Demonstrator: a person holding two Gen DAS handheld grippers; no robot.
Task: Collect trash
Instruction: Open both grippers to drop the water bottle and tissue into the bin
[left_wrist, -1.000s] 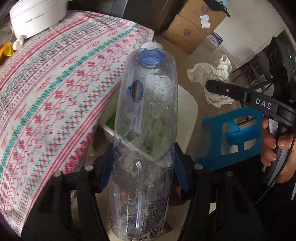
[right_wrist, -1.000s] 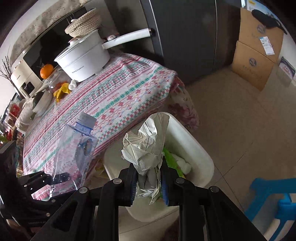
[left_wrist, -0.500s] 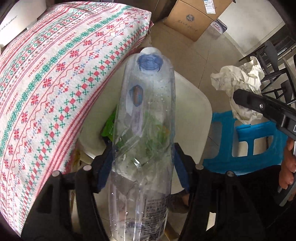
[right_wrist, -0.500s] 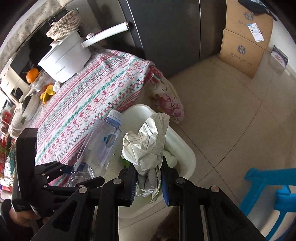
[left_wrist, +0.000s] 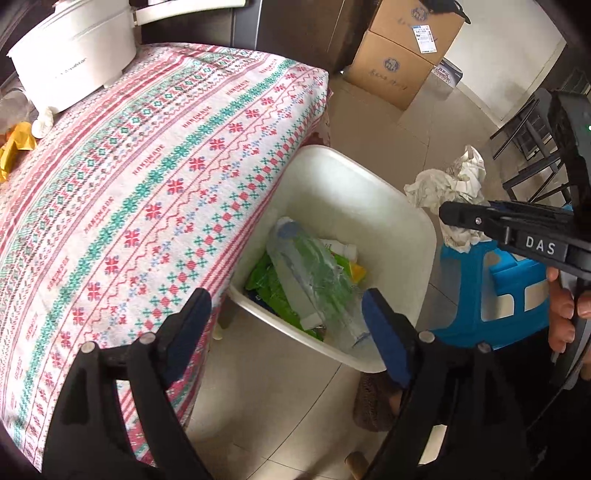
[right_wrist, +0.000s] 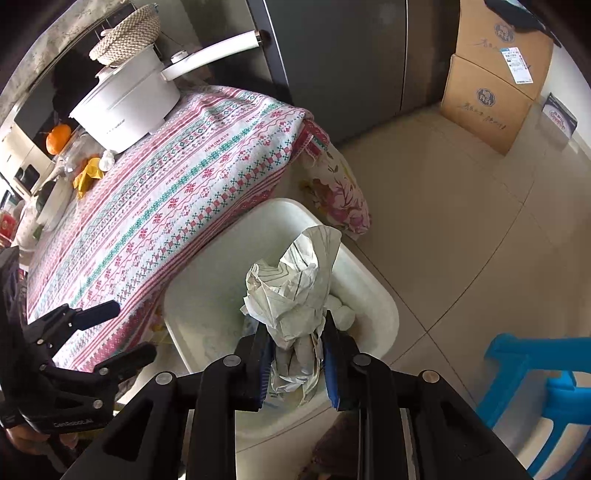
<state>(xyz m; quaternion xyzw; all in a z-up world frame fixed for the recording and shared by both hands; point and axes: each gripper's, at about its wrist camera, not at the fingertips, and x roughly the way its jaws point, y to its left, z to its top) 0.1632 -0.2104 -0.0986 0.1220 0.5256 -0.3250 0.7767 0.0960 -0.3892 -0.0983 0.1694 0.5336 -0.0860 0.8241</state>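
Note:
A clear plastic bottle (left_wrist: 310, 280) lies on its side on green wrappers in the white bin (left_wrist: 424, 236), which stands on the floor by the table. My left gripper (left_wrist: 284, 299) hovers above the bin's near edge. Its jaws are opening and nothing is between them. My right gripper (right_wrist: 297, 325) is shut on a crumpled wad of paper (right_wrist: 295, 284), held over the bin (right_wrist: 207, 306). In the left wrist view the same paper (left_wrist: 447, 184) hangs just past the bin's right rim. The left gripper (right_wrist: 129, 328) shows at the lower left of the right wrist view.
The table wears a red and green patterned cloth (left_wrist: 147, 184) and carries a white pot (left_wrist: 74, 48). A blue plastic stool (left_wrist: 509, 295) stands right of the bin. Cardboard boxes (left_wrist: 399, 62) sit against the far wall. A floral cloth (right_wrist: 340, 192) hangs at the table's corner.
The left gripper's jaws have spread and let go of the bottle, which has dropped into the bin. The right gripper with the paper has come down closer over the bin.

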